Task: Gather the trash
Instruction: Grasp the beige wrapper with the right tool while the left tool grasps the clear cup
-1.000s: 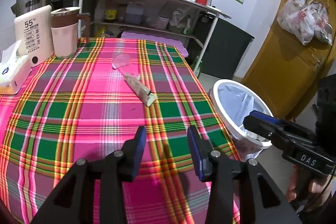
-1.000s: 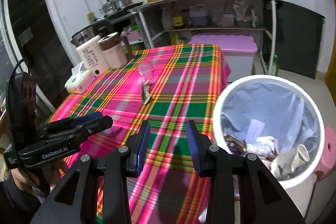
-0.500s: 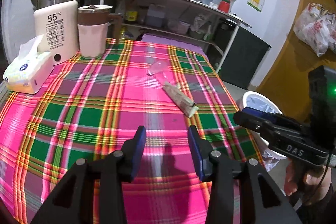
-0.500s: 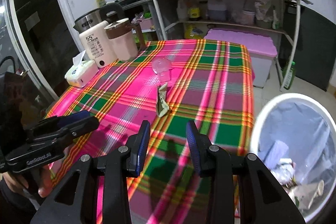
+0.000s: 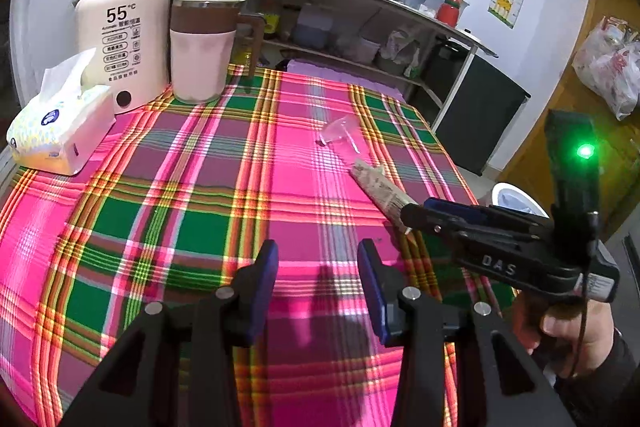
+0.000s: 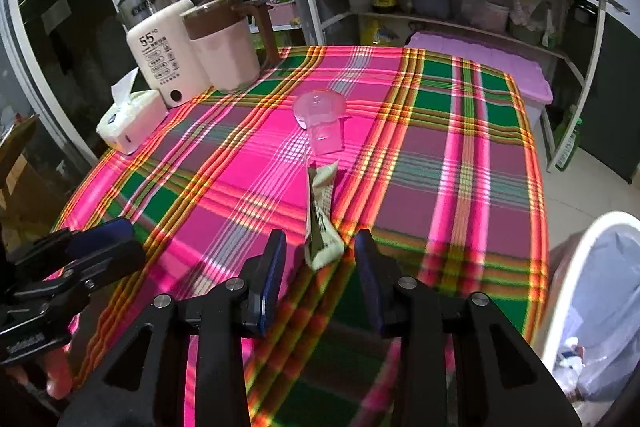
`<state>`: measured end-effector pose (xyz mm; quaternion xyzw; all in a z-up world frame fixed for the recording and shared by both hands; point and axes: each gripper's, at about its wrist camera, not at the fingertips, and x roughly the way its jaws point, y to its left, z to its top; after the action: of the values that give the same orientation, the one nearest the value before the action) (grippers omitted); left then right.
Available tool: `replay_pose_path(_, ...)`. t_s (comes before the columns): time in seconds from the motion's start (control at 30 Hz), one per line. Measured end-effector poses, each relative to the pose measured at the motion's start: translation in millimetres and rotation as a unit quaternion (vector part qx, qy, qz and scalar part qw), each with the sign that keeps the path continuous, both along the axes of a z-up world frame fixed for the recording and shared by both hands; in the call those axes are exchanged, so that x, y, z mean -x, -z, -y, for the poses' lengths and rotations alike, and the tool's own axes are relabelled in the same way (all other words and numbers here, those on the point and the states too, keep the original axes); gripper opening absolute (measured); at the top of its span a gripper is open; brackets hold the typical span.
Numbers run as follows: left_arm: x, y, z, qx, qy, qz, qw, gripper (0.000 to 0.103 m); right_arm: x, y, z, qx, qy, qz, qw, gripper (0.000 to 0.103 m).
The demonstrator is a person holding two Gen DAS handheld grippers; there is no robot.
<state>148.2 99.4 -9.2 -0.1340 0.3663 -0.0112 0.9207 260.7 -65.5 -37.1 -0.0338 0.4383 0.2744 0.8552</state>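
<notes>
Trash partly collected in white lined bin [image 6: 592, 307] beside table, with crumpled green-white paper wrapper [image 6: 322, 227] and clear plastic cup [image 6: 320, 119] left on plaid cloth [image 6: 440, 147], right gripper [image 6: 320, 267] spread before wrapper, left gripper [image 5: 316, 283] spread, empty.

Right gripper [image 6: 320, 259], jaws apart, over crumpled wrapper [image 6: 322, 223] on plaid tablecloth [image 6: 460, 163].
</notes>
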Motion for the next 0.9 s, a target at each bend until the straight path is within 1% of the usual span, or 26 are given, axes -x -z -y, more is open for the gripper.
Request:
replay_pose_path(0.13, -4.1, 1.6, -6.0, 0.002, -0.002, -0.002, 1.0, 0.043, -10.0, 8.2, -7.8, 0.008, 0.001, -0.007, 1.0, 0.036)
replay_pose_path(0.17, -5.2, 1.7, -7.0, 0.004, -0.002, -0.003, 1.0, 0.043, -11.2, 9.9, -9.4, 0.007, -0.002, -0.01, 1.0, 0.032)
replay_pose_path(0.2, -7.6, 1.2, -8.2, 0.005, -0.001, -0.003, 1.0, 0.043, -11.4, 11.7, -11.3, 0.008, -0.004, -0.011, 1.0, 0.022)
replay_pose_path(0.27, -10.7, -0.4, -8.3, 0.005, 0.0, -0.003, 1.0, 0.043, -10.6, 12.7, -13.3, 0.011, -0.003, -0.009, 1.0, 0.019)
replay_pose_path(0.33, -13.7, -2.5, -7.0, 0.004, 0.003, -0.001, 1.0, 0.043, -9.4, 12.0, -11.8, 0.004, -0.002, -0.011, 1.0, 0.014)
replay_pose_path(0.63, -42.7, -9.2, 8.6, 0.01, 0.022, -0.002, 0.9997, 0.043, 1.4, -6.4, 17.9, -0.026, 0.027, 0.003, 0.999, 0.014)
replay_pose_path(0.77, -64.5, -7.2, 17.8, 0.012, 0.025, -0.015, 0.9995, 0.043, 4.4, -13.0, 34.8, -0.037, 0.044, 0.006, 0.998, 0.014)
replay_pose_path(0.9, -89.5, -1.1, 26.4, 0.017, 0.02, -0.031, 0.9992, 0.047, 6.7, -17.5, 52.4, -0.05, 0.056, 0.007, 0.997, 0.014)
